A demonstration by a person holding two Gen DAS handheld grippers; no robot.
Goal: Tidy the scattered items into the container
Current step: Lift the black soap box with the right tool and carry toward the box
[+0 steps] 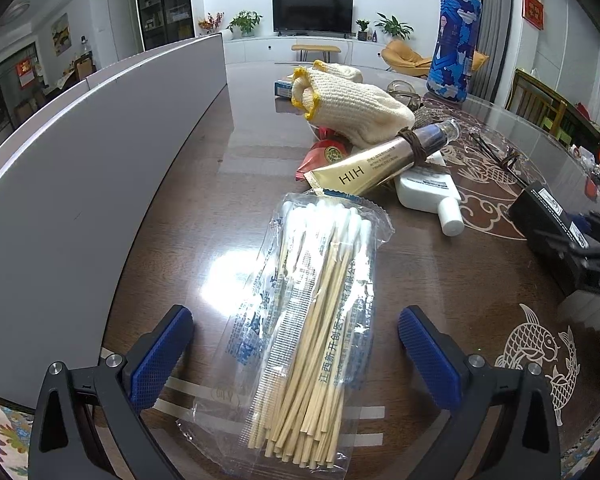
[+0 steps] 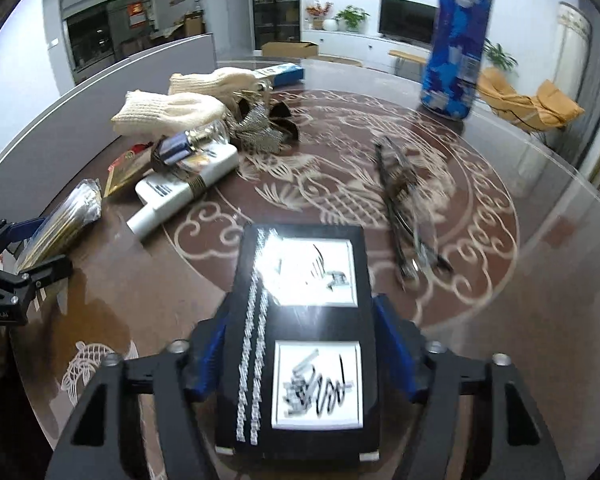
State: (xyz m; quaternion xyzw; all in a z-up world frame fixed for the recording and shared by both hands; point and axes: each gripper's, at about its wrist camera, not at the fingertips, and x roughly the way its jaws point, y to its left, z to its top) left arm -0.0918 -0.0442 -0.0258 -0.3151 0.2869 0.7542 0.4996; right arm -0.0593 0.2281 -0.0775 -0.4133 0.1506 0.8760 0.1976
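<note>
1. The right gripper (image 2: pixel 300 364) has its blue pads against both long sides of the black box (image 2: pixel 300 332), and that looks like a grip, the box sitting between the fingers out over the glass-topped table (image 2: pixel 540 208).
2. The left gripper (image 1: pixel 296 356) stands wide, pads well clear either side of the bag of cotton swabs (image 1: pixel 312 312), which lies flat on the table. Nothing held there.
3. The grey container (image 1: pixel 80 168) runs along the table's left edge, its wall just beside the swab bag.
4. Risk one: the box is broad and glossy, gripped near its near end only. A quick swing towards the container could let it pivot or slip out of the pads.
5. Risk two: the swab bag is thin, slack plastic. Close on it flat and the pads may pinch film alone, or the sticks may slide.
6. Risk three: the pile behind is stacked, with the gold tube (image 1: pixel 376 164) resting across the white bottle (image 1: pixel 432 196). Tug one and the other rolls.
7. The count: two knitted gloves (image 1: pixel 352 100), one gold tube, one white bottle, one swab bag, one black box, one pair of glasses (image 2: pixel 408 208) and one blue patterned can (image 1: pixel 456 40) standing upright at the back.
</note>
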